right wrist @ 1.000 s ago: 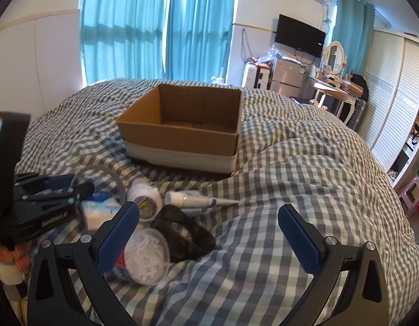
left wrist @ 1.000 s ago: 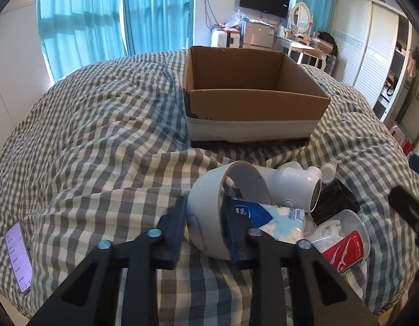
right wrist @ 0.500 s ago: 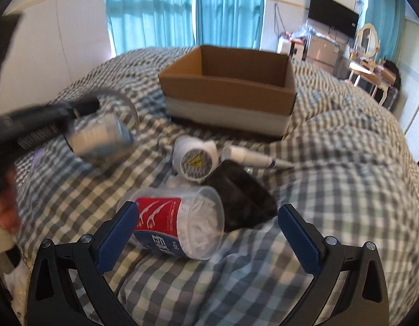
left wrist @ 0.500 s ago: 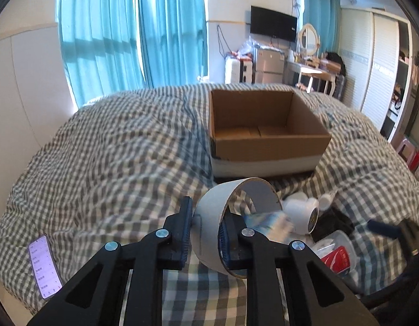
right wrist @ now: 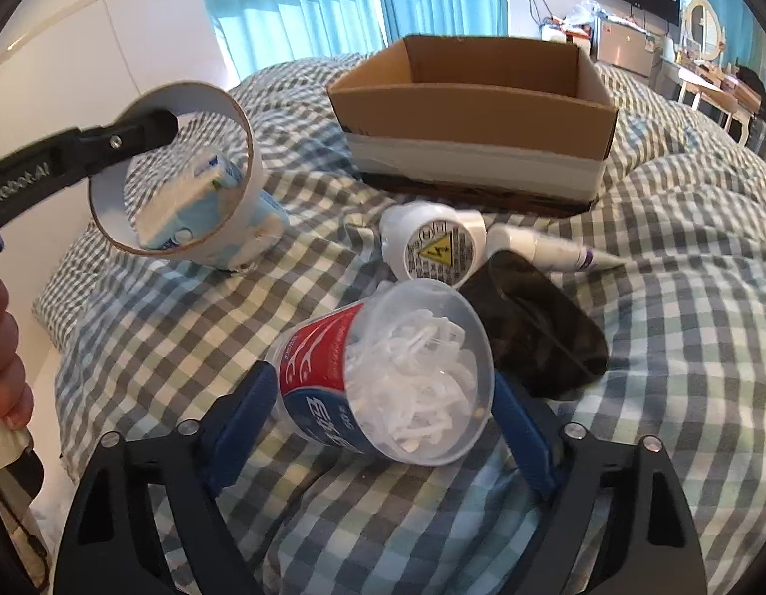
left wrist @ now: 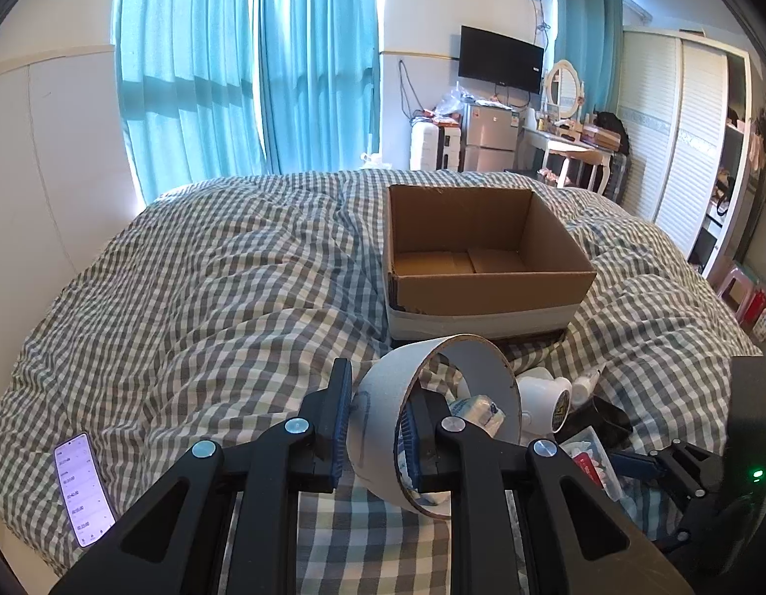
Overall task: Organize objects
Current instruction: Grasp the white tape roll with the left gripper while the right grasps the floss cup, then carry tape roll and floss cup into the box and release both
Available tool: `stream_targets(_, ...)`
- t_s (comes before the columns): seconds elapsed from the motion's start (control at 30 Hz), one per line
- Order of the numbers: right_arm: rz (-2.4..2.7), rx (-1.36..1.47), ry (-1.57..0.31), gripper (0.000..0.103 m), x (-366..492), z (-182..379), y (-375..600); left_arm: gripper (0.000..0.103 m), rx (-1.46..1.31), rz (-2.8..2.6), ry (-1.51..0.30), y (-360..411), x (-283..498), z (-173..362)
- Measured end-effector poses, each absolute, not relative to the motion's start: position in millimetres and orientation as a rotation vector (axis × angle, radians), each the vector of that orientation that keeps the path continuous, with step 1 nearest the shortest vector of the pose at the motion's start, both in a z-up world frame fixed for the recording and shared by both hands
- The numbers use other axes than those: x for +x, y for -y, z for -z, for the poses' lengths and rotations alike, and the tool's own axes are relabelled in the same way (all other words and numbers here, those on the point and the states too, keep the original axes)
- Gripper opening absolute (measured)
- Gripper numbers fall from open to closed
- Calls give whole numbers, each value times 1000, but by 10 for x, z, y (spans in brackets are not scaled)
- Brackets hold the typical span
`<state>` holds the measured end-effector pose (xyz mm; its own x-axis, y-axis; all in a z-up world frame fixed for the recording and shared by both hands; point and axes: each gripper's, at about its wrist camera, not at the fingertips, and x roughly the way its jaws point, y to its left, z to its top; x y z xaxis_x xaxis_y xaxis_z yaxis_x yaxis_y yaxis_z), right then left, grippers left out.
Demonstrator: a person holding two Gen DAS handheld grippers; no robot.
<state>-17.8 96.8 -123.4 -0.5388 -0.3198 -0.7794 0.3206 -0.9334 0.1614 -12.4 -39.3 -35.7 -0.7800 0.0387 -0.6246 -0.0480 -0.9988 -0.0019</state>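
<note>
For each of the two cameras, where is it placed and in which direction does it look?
Left wrist: on the left gripper, facing across the bed to the cardboard box; its fingers pinch the tape roll.
Right wrist: on the right gripper, facing down on the floss pick tub; a hand shows.
Shared: box, roll.
</note>
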Motion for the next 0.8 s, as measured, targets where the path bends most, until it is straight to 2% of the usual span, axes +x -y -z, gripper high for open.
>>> stream_targets(0.1,2499,1208,19,73,-154,1109,-1004,19,-1020,-2929,-22,406,-116,337)
stream_targets(0.2,2552,1158,-24,69,-118,1005,-1020,19,-1017,-2933,-18,425,-98,323)
stream_targets(0.8,2686,940,-82,66,90,275,-1090,19,-887,-2972,3,500,45,-90)
